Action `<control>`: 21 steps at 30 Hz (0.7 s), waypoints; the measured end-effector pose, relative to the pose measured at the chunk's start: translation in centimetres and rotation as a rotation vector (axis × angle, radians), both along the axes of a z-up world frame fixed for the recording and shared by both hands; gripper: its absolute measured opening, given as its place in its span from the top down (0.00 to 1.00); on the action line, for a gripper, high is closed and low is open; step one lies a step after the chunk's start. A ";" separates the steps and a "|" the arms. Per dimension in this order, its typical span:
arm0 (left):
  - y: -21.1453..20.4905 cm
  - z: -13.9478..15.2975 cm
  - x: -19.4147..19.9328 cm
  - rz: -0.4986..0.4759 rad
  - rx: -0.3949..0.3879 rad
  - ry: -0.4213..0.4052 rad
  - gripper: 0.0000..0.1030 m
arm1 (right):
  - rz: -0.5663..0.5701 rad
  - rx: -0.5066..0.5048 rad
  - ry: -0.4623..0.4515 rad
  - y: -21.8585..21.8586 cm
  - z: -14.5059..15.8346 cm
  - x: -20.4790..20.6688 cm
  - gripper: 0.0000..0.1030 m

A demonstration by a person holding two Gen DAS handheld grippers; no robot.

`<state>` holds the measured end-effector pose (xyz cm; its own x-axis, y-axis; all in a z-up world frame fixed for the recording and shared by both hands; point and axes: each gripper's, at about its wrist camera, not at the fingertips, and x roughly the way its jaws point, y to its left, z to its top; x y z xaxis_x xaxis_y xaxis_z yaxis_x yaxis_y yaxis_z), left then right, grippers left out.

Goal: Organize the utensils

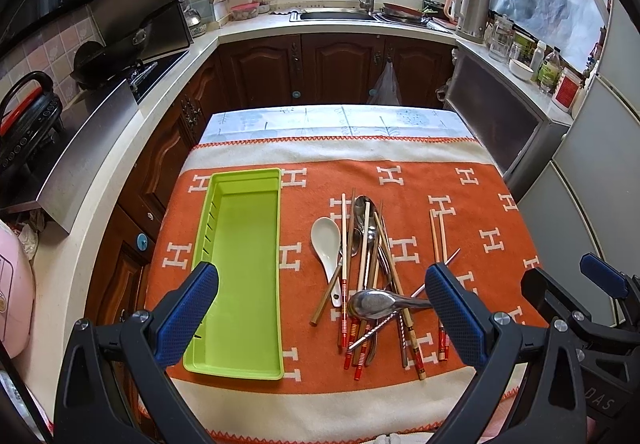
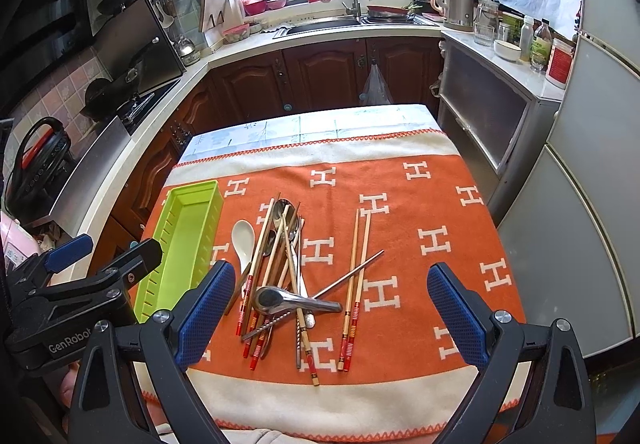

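Chopsticks [image 2: 355, 284] and spoons lie jumbled beside lime tray [image 1: 244, 268] (nothing inside)

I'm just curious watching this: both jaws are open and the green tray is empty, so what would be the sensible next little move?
Probably lower the right gripper onto the metal spoon, which lies on top of the utensil pile; lifting it first disturbs little. The green tray is empty and waiting.

Bare blanket [image 2: 420, 203] right of utensil pile [image 2: 288, 284], green tray [image 1: 240, 272] (empty) left
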<state>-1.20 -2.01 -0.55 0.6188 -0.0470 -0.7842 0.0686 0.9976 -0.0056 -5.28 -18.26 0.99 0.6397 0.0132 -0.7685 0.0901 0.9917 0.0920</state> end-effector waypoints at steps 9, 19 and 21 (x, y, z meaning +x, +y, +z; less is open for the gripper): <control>-0.4 0.4 -0.3 -0.011 0.007 0.002 0.01 | -0.001 0.005 -0.010 -0.2 0.3 -0.6 0.05; 0.1 0.2 1.5 -0.033 -0.080 0.027 0.01 | -0.021 0.029 -0.005 -1.2 0.2 -0.8 0.05; 0.4 -0.2 2.4 -0.032 -0.102 0.045 0.01 | -0.036 0.049 0.006 -2.3 -0.1 -0.5 0.06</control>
<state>1.16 -1.63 -0.73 0.5803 -0.1470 -0.8011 0.0981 0.9890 -0.1105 -5.83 -20.56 0.93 0.6360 0.0279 -0.7712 0.1260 0.9822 0.1395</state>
